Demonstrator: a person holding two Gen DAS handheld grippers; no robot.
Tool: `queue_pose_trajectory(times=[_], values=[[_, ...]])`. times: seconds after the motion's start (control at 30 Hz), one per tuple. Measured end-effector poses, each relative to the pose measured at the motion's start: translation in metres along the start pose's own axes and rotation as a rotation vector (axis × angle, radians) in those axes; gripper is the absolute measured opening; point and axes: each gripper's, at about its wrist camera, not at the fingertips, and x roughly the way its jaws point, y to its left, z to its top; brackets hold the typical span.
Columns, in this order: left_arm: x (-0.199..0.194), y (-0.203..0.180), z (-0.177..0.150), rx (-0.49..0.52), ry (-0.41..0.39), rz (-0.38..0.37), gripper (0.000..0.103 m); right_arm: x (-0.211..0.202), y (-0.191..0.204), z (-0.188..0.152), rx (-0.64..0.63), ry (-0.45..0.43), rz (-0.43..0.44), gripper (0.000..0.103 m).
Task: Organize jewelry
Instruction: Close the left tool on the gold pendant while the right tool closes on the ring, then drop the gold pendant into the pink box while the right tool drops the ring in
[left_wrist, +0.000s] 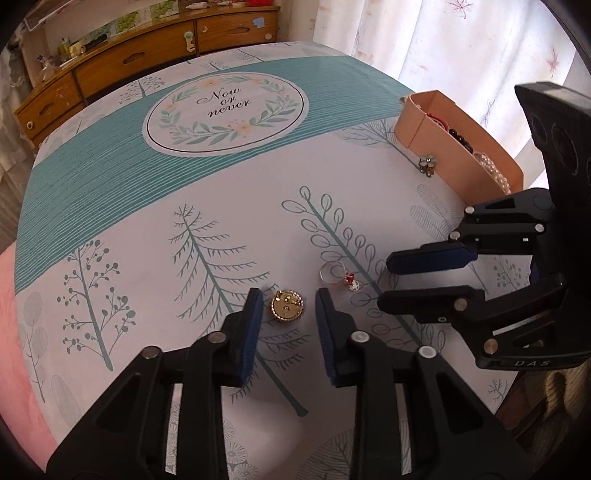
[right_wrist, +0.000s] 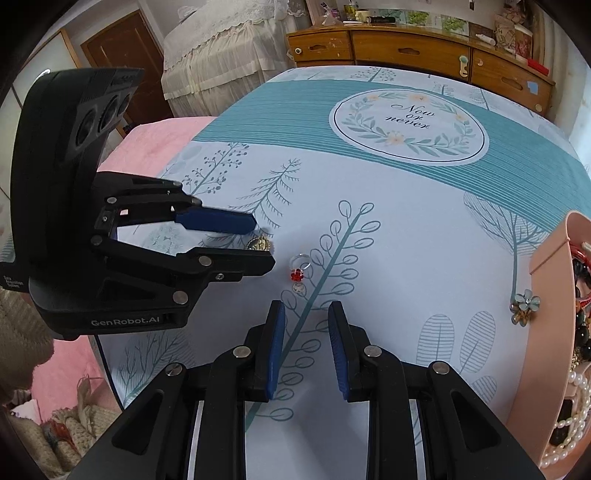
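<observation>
Spread apart, the left gripper (left_wrist: 289, 304) brackets a gold round brooch (left_wrist: 286, 308) lying between its fingertips; a careless close could flick it across the cloth. Just beyond, the right gripper (right_wrist: 305, 314), also parted, faces a red-stone ring (right_wrist: 298, 268). Farthest, a pink box (left_wrist: 424, 127) holds pearls and dark beads, flower earrings (left_wrist: 427, 165) beside it.

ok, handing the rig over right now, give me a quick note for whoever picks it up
Left gripper: open, fingers either side of the round gold brooch on the tablecloth, not closed.
Right gripper: open, empty, just short of the silver ring with red charm.
Blue-and-brown flower brooch lies beside the pink cardboard box, outside it.
Done: pearl strand and dark beads in the box.
Left: box the three loose pieces.
</observation>
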Motion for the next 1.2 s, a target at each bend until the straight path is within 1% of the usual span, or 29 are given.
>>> queue_pose_trajectory(times=[0.13,0.2,0.4,0.57,0.63,0.7,0.77,0.87,1.03,1.2], values=[[-0.001,0.0,-0.002,0.005,-0.014,0.005,0.023,0.001,0.002,0.002,-0.009,-0.014,-0.007,0.024],[-0.001,0.0,-0.002,-0.002,-0.02,0.018,0.017,0.003,0.004,0.005,-0.022,-0.021,-0.014,0.024],[-0.003,0.007,-0.004,-0.05,-0.036,0.025,0.017,0.014,0.014,0.011,-0.071,-0.032,-0.039,0.024],[-0.011,0.017,-0.005,-0.121,-0.068,0.016,0.017,0.018,0.02,0.014,-0.096,-0.044,-0.065,0.024],[-0.016,0.02,-0.005,-0.148,-0.083,0.014,0.017,0.019,0.023,0.014,-0.114,-0.048,-0.091,0.02],[-0.02,0.022,-0.004,-0.17,-0.096,0.014,0.017,0.02,0.025,0.013,-0.128,-0.05,-0.109,0.01],[-0.024,0.022,-0.003,-0.187,-0.107,0.016,0.017,0.02,0.026,0.013,-0.133,-0.052,-0.12,0.008],[-0.032,0.02,-0.001,-0.21,-0.119,0.023,0.017,0.019,0.027,0.011,-0.131,-0.058,-0.122,0.008],[-0.051,0.008,0.005,-0.23,-0.146,0.036,0.017,0.002,0.023,0.008,-0.105,-0.093,-0.106,0.008],[-0.071,-0.018,0.019,-0.211,-0.177,0.018,0.017,-0.038,0.001,0.002,-0.018,-0.153,-0.105,0.008]])
